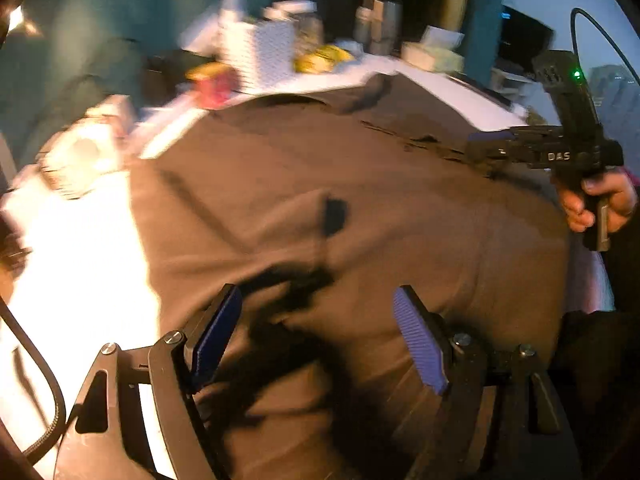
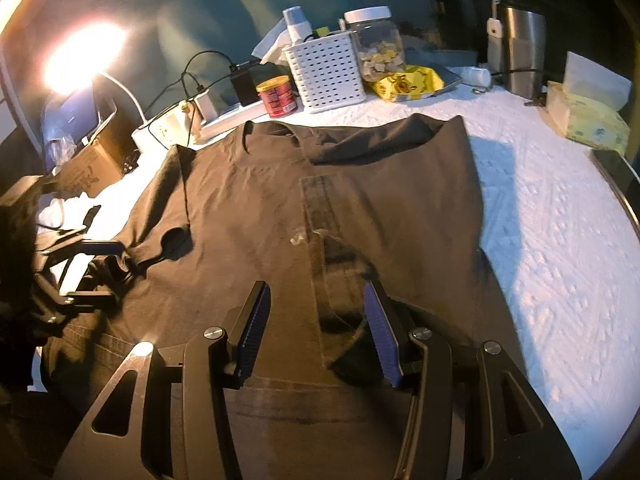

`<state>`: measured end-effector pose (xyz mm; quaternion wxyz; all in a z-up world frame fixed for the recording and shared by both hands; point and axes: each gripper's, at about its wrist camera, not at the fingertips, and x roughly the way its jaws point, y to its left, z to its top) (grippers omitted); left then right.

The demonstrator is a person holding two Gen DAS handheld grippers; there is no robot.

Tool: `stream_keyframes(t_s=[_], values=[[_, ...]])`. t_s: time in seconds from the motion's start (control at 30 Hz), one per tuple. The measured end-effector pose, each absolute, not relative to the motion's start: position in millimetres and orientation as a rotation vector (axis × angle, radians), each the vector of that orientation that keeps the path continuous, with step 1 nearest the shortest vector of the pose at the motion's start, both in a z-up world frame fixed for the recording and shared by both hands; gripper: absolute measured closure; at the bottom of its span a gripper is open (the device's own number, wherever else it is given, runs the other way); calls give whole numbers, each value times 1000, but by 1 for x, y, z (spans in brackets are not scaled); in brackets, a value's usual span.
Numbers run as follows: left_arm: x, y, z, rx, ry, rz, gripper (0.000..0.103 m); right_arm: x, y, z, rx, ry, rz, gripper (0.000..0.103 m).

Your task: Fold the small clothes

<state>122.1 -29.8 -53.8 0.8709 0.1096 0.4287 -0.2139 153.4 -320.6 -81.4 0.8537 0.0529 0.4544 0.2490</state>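
A brown T-shirt (image 2: 256, 216) lies spread on the white tablecloth (image 2: 552, 240), neck towards the far clutter, its right side folded in over the middle. My right gripper (image 2: 316, 320) is open and empty, just above the shirt's near hem. My left gripper (image 1: 316, 332) is open and empty over the shirt (image 1: 320, 184); that view is blurred. In the right wrist view the left gripper (image 2: 100, 268) sits at the shirt's left edge, by the left sleeve. The right gripper (image 1: 492, 148) shows in the left wrist view at the shirt's far right edge, held by a hand.
Along the far edge stand a white basket (image 2: 326, 70), a red can (image 2: 277, 96), a clear jar (image 2: 376, 46), a yellow bag (image 2: 408, 82), a steel tumbler (image 2: 520, 48) and a tissue box (image 2: 588, 118). A power strip with cables (image 2: 180, 120) and a cardboard box (image 2: 96, 160) lie at left.
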Motion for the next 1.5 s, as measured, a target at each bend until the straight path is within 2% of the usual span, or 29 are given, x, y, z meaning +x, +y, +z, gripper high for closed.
stream_keyframes(t_s=[0.2,0.23,0.3,0.47,0.5,0.6,0.63,0.67,0.93,1.03,1.27,1.5], values=[[107,-14,-66,278,834,-381,27,168,-284,-77,91,955,584,51],[108,-15,-69,290,831,-380,36,170,-278,-77,91,955,590,51],[112,-17,-73,290,828,-393,45,177,-267,-75,97,960,596,51],[126,-16,-83,261,831,-388,75,190,-240,-74,127,962,626,51],[128,-15,-84,252,841,-399,88,192,-234,-75,128,965,637,51],[124,-10,-80,219,825,-413,97,196,-217,-80,126,984,664,53],[122,-7,-78,195,827,-422,100,198,-212,-82,129,994,673,60],[121,-5,-77,180,828,-423,100,199,-207,-84,132,1005,683,64],[105,6,-74,124,825,-419,100,204,-165,-92,114,1056,768,65],[102,10,-73,119,831,-418,100,205,-151,-100,91,1087,790,99],[93,18,-76,87,869,-420,100,215,-150,-87,33,1010,728,100],[91,14,-78,92,911,-394,100,214,-148,-96,-12,1039,710,100]])
